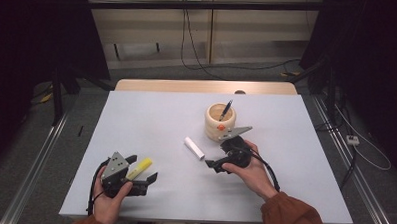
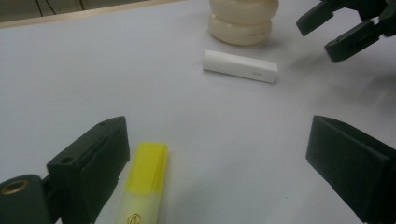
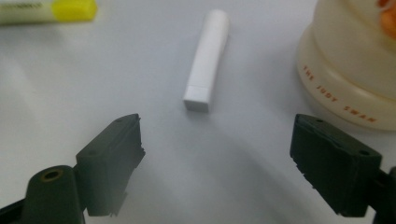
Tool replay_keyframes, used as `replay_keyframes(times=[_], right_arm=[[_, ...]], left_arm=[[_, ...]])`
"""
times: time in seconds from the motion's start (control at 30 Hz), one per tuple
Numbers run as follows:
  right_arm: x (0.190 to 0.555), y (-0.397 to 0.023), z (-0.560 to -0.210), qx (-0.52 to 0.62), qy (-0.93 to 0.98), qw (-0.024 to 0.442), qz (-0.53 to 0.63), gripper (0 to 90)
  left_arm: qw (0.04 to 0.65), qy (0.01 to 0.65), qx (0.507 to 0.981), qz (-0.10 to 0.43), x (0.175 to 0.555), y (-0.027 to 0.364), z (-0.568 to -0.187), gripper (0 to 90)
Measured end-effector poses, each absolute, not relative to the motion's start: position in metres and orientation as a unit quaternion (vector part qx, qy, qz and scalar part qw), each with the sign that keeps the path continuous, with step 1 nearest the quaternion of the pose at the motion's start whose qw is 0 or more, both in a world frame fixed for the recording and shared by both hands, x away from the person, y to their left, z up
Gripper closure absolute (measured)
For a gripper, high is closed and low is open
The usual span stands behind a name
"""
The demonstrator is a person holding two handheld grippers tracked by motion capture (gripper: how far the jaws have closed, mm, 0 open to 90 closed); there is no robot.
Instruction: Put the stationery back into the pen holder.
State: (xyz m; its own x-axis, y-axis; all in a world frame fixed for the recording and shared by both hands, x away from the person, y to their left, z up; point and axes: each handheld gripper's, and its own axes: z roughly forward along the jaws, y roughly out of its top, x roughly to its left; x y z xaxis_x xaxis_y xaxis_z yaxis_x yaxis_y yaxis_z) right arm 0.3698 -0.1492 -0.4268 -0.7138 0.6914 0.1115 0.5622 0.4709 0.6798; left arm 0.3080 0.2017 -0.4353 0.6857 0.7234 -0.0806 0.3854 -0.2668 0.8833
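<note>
White stick (image 3: 206, 60) lies just ahead of the wide-open right gripper (image 3: 215, 158), seemingly untouched.

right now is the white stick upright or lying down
Lying down: the white stick rests flat on the table, beside the cream pot, untouched.

Highlighter (image 2: 142, 186) cut by bottom edge; cup (image 3: 355, 60) cut off top right.
</note>
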Motion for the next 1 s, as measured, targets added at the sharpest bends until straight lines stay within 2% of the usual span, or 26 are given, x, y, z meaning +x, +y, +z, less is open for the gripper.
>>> replay_keyframes(times=[0.5, 1.0], right_arm=[[0.400, -0.107, -0.429, 0.366, 0.871, 0.068, 0.321, 28.4], [0.427, -0.075, -0.428, 0.375, 0.885, 0.067, 0.267, 46.1]], left_arm=[[0.489, 0.353, 0.779, 0.169, 0.307, 0.200, -0.435, 6.0], [0.485, 0.353, 0.783, 0.164, 0.308, 0.201, -0.437, 6.1]])
